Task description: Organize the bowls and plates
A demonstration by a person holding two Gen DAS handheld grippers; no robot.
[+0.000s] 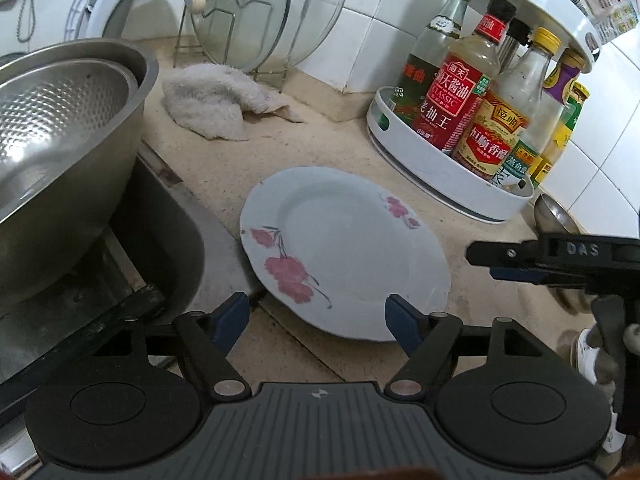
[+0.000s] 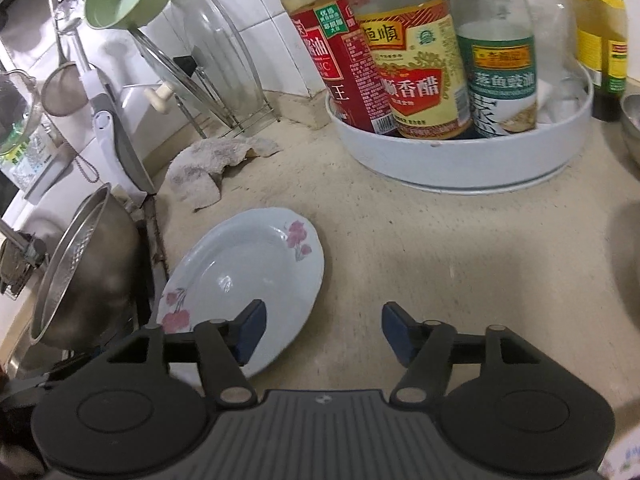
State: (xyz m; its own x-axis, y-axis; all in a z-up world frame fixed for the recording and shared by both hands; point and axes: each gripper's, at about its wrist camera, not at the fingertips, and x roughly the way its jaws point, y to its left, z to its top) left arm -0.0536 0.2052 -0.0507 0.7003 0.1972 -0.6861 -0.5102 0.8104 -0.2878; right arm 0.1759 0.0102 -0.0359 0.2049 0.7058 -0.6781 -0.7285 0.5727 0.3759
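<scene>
A pale blue plate [image 1: 344,252] with pink flowers lies flat on the beige counter, beside the sink edge. My left gripper [image 1: 316,316] hovers at the plate's near rim with its blue pads wide apart and nothing pressed between them. The right gripper [image 1: 492,264] enters the left wrist view from the right edge, clear of the plate. In the right wrist view the same plate [image 2: 240,280] sits lower left. There my right gripper [image 2: 324,332] is open, its left finger above the plate's near right rim and its right finger over bare counter.
A steel bowl holding a colander [image 1: 60,128] sits over the sink [image 1: 168,240] on the left. A white turntable of sauce bottles [image 1: 440,184] stands at the back right. A crumpled cloth [image 1: 212,100] and a glass lid on a rack [image 1: 272,20] are behind. A steel ladle [image 1: 552,212] lies far right.
</scene>
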